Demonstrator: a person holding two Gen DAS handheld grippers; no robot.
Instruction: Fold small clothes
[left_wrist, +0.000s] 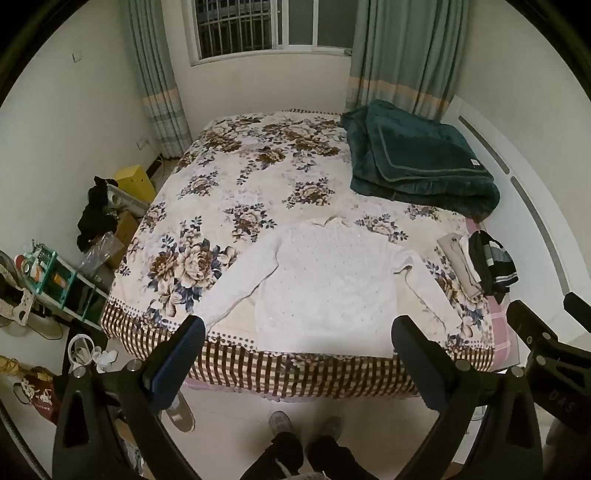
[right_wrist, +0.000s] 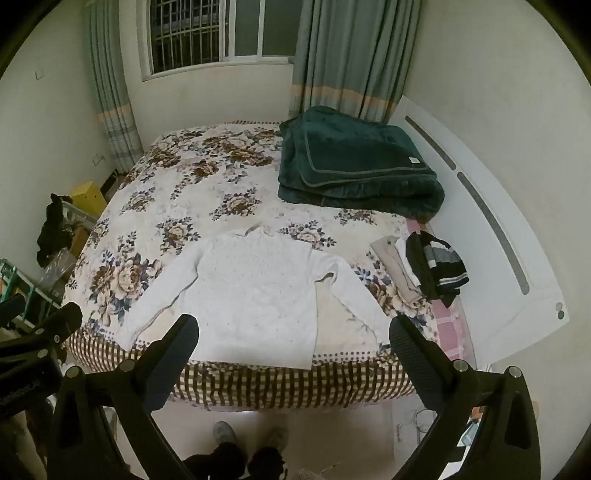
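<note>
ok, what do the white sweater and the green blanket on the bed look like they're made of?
White sweater: looks like a soft knit, probably yarn, matte; a regular dotted, bumpy texture covers the body, and it lies limp and flat.
Green blanket: seems a thick plush or fleece, slightly velvety; bulky rounded folds, a piped edge and a small sewn label. The exact fibre of either can't be told.

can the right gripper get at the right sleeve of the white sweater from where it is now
Probably yes. The right gripper is open and empty, above the bed's near edge. The white sweater lies flat, its right sleeve spread bare towards that side. The small clothes pile sits apart, so nothing blocks the way.
</note>
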